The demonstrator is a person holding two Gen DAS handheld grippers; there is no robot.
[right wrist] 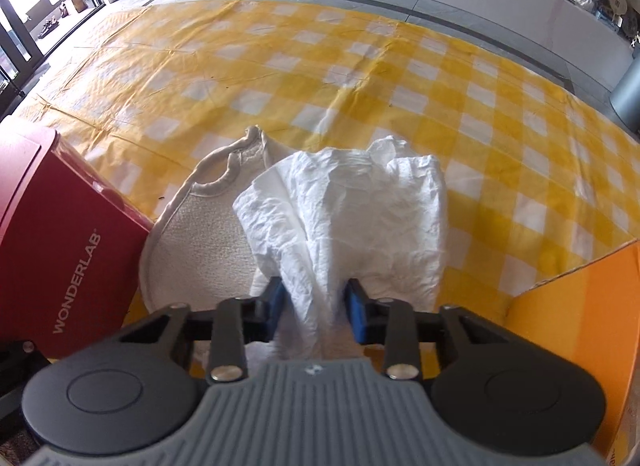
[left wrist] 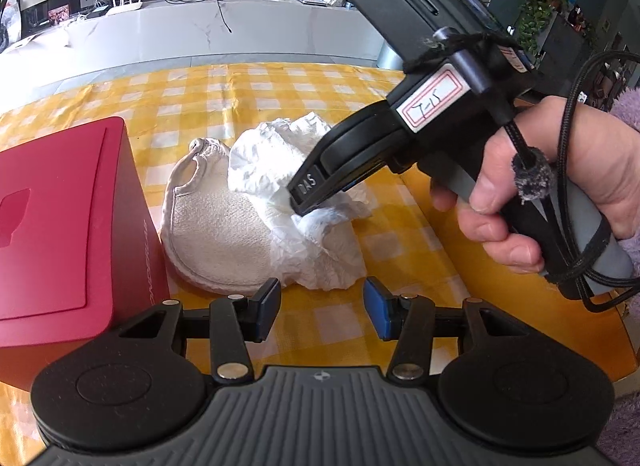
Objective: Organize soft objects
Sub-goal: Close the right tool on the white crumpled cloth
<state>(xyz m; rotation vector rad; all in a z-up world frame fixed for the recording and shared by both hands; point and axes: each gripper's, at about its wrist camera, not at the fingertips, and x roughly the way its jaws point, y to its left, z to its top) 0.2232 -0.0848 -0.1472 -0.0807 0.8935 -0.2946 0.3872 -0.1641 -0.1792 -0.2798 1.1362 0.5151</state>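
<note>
White crumpled tissue paper (right wrist: pixel 344 217) is what your right gripper (right wrist: pixel 316 306) is pinching, its blue pads pressed against a gathered ridge of the sheet near its closest end, while the rest fans out away from you over the yellow checked tabletop (right wrist: pixel 360 65) and partly overlaps the cream terry bib (right wrist: pixel 200 242) lying flat beside the red box (right wrist: pixel 60 250). Your left gripper (left wrist: pixel 320 306) hangs spread and empty just short of the paper's near edge, holding nothing. The sheet's long axis runs from the pinch toward the far side of the tabletop, widening as it goes, with the narrow twisted end pointing back at you — so a lift would likely leave the broad far end trailing. That is where trouble could come: the grip looks to catch only a thin fold, and such light paper may tear or slip out if you pull sharply. Since the sheet rests on the bib, dragging sideways could shift or bunch the bib against the box — lifting upward first seems safer. The orange box (right wrist: pixel 580 306) at your right sits close, and a dangling end might snag its wall rather than drop inside.
</note>
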